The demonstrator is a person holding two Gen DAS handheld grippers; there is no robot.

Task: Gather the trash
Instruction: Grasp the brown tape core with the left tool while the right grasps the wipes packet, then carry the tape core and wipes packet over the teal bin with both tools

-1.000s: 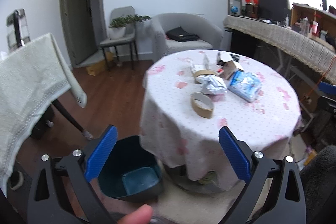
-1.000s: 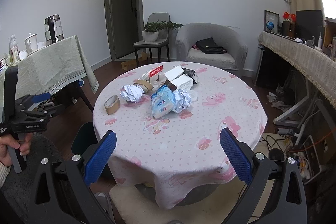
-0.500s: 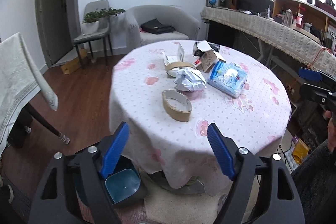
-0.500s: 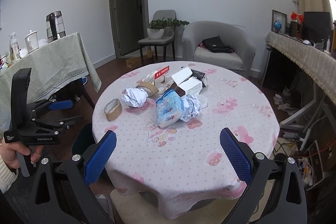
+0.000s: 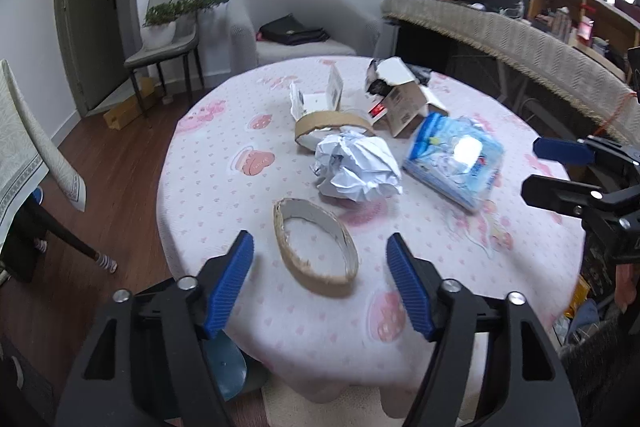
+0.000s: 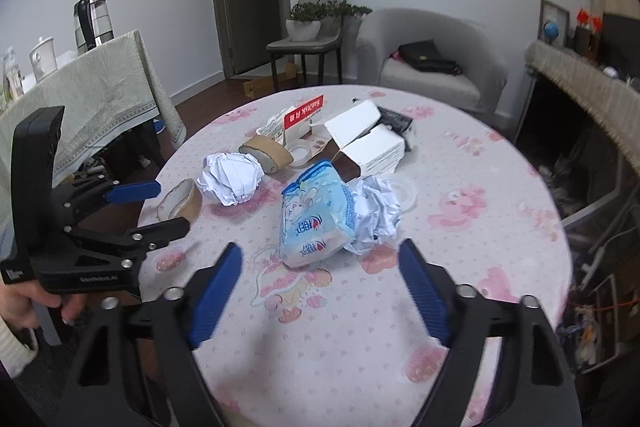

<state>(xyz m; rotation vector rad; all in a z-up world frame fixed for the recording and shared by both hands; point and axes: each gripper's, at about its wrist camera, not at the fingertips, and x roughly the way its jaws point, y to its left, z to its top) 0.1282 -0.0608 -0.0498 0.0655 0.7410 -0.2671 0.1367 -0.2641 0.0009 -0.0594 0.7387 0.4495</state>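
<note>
— What trash is in front of you?

— Nearest my left gripper (image 5: pixel 320 259) is an empty cardboard tape ring (image 5: pixel 314 253), lying flat near the table's edge. It sits between my two blue pads, though I cannot tell whether they hang above it or down at its level. The jaws are spread wide and grasp nothing.

— And behind the ring?

— A crumpled ball of white paper (image 5: pixel 356 167), then a second tape ring (image 5: pixel 332 125) lying just behind that ball. To the right of the paper lies a blue tissue pack (image 5: pixel 454 157), and beyond it an opened white carton (image 5: pixel 400 99).

— What about your other hand?

— My right gripper (image 6: pixel 320 275) hovers over the near side of the table, jaws released and wide, holding nothing. The tissue pack (image 6: pixel 314 219) lies just ahead of it, between the lines of the two fingers, with a crumpled silvery wrapper (image 6: pixel 376 215) touching its right side. A clear plastic lid (image 6: pixel 402 187) peeks out behind the wrapper.

— Where does all this rest?

— On a round table under a pink-patterned tablecloth (image 6: pixel 460 163). Below its edge on my left, a dark blue bin (image 5: pixel 226 367) stands on the floor, mostly hidden by my gripper. Farther off stand a grey armchair (image 6: pixel 432 47) and a chair bearing a potted plant (image 6: pixel 316 19).
</note>
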